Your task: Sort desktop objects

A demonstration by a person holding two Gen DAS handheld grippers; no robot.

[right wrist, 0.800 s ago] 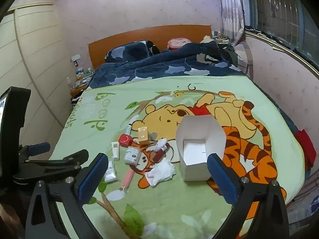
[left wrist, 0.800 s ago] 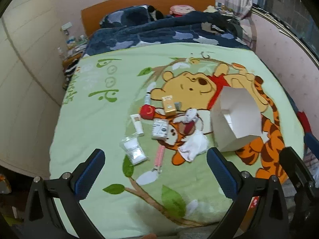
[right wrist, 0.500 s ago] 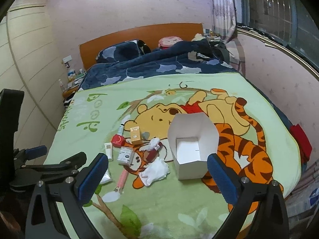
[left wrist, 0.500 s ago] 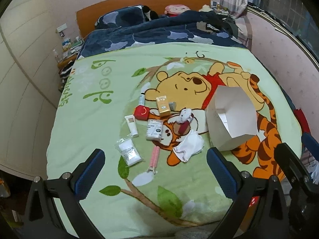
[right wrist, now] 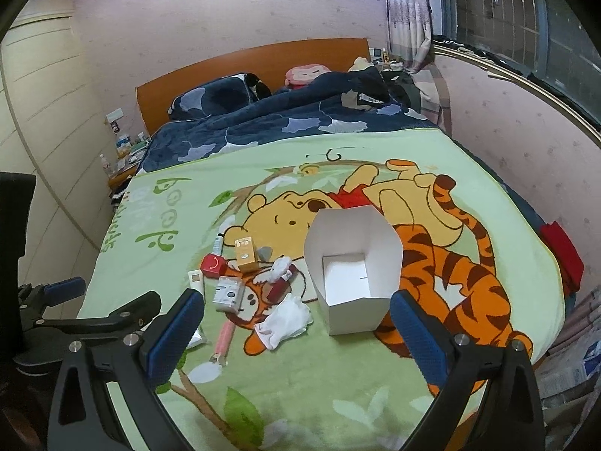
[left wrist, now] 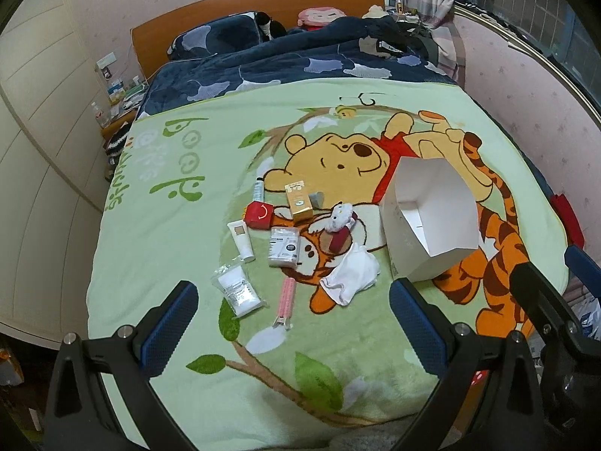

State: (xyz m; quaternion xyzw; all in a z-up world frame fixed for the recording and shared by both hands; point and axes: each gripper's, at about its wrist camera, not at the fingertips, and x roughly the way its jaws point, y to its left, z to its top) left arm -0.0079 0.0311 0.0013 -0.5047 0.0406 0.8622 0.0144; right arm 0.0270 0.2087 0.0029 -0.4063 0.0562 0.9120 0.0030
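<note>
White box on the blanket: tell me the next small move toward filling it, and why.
Probably lower the left gripper onto the pink comb, the loose item nearest its fingers. Both grippers are open and hold nothing, the white box is empty, and every item lies outside it.

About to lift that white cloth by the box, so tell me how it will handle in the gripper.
The white cloth lies crumpled and folded on the blanket, so it is probably floppy and will drape rather than hold its shape. It looks thin, so likely light. A pinch on one fold may lift only a corner first.
</note>
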